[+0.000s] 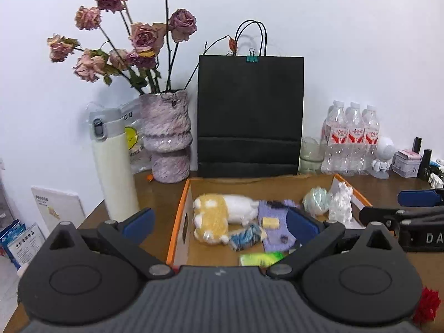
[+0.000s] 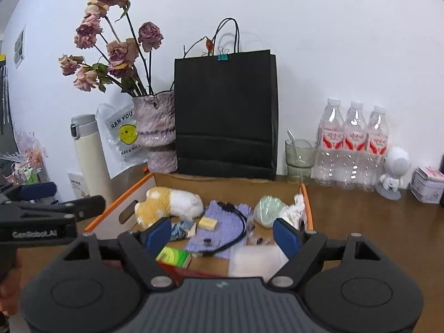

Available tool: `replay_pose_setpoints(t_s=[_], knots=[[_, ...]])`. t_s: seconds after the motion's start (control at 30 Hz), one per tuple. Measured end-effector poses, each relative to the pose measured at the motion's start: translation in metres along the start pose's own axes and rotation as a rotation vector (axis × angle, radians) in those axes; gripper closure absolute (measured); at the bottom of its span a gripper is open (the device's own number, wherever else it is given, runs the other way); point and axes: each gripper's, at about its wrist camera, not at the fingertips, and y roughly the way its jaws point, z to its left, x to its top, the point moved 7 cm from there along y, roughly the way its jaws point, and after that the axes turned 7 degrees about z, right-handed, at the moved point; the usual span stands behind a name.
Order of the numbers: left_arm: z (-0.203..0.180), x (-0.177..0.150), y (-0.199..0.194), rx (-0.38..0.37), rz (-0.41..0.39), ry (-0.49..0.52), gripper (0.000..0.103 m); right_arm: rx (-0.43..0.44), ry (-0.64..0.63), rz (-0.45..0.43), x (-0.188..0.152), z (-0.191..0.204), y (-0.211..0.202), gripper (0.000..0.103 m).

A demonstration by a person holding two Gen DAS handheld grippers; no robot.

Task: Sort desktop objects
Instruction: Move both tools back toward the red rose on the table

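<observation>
both grippers, left gripper (image 1: 219, 223) and right gripper (image 2: 222, 234), hover with fingers spread wide and empty over the orange-rimmed cardboard box (image 2: 308, 208) on the wooden bench (image 2: 374, 222), where a fluffy plush toy (image 2: 169, 204), knitted purple cloth (image 2: 222, 216) and glossy black cable (image 2: 238, 222) lie.

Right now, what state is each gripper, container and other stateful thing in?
left gripper: open, empty
right gripper: open, empty
cardboard box: open-topped, holding mixed items
plush toy: lying on its side in the box
black cable: loose across the purple cloth
thermos: upright, lid shut
black paper bag: upright, clipped at top
water bottles: upright, capped
glass: upright, spoon inside
roses: dried, in vase
</observation>
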Motion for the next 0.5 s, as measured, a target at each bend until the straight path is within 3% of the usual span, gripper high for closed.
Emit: replay_pose_setpoints(t_s=[0.07,0.2,0.3,0.5], knots=[[0.003,-0.023,-0.02,0.005,0.032,0.002,0.0,0.002,0.041,0.017,-0.017,0.0,-0.013,0.023],[0.009,-0.089,-0.056,-0.069,0.099,-0.07,0.0,0.06,0.132,0.085,-0.08,0.011,-0.045,0.023],[0.007,-0.135,-0.076,-0.08,0.155,-0.081,0.0,0.078,0.109,0.122,-0.131,0.029,-0.067,0.023],[0.004,-0.163,-0.105,-0.023,0.13,0.016,0.0,0.063,0.07,0.139,-0.184,0.043,-0.097,0.023]])
